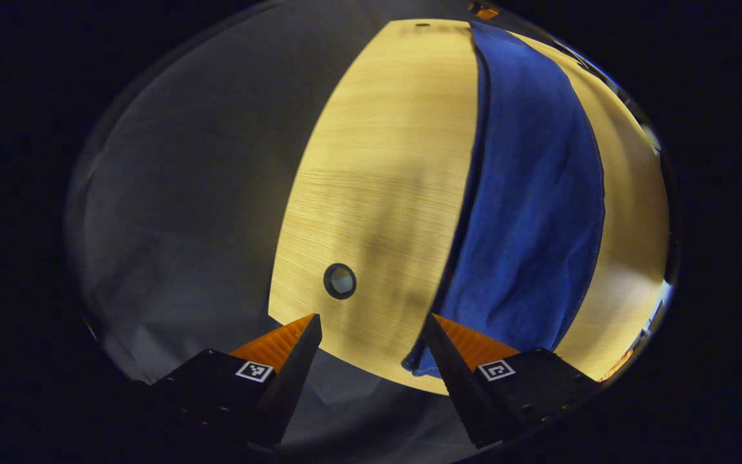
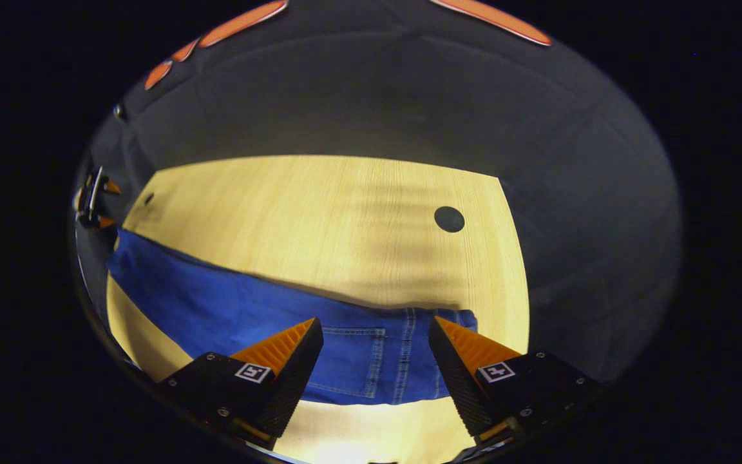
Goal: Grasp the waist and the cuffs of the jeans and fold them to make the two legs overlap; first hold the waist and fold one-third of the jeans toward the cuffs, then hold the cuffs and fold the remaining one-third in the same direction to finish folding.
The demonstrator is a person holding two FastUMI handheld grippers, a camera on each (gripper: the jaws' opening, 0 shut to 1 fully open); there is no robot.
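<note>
Blue jeans (image 1: 525, 193) lie flat on the wooden table (image 1: 377, 161) as one long strip. In the left gripper view the cuff end (image 1: 419, 367) sits at the table's near edge, just beside my left gripper's right finger. My left gripper (image 1: 370, 322) is open with nothing between its fingers. In the right gripper view the jeans (image 2: 229, 309) run from left to right, and the waist end with a back pocket (image 2: 361, 361) lies below my right gripper (image 2: 374, 322). It hovers open over the waist. The left gripper (image 2: 111, 205) shows small at the far left, beyond the cuff end.
A round hole (image 1: 339, 281) pierces the table near my left gripper, and another hole (image 2: 449, 219) lies beyond the waist end. Dark grey cloth (image 1: 184, 225) surrounds the table on all sides. Bare wood stretches beyond the jeans (image 2: 319, 206).
</note>
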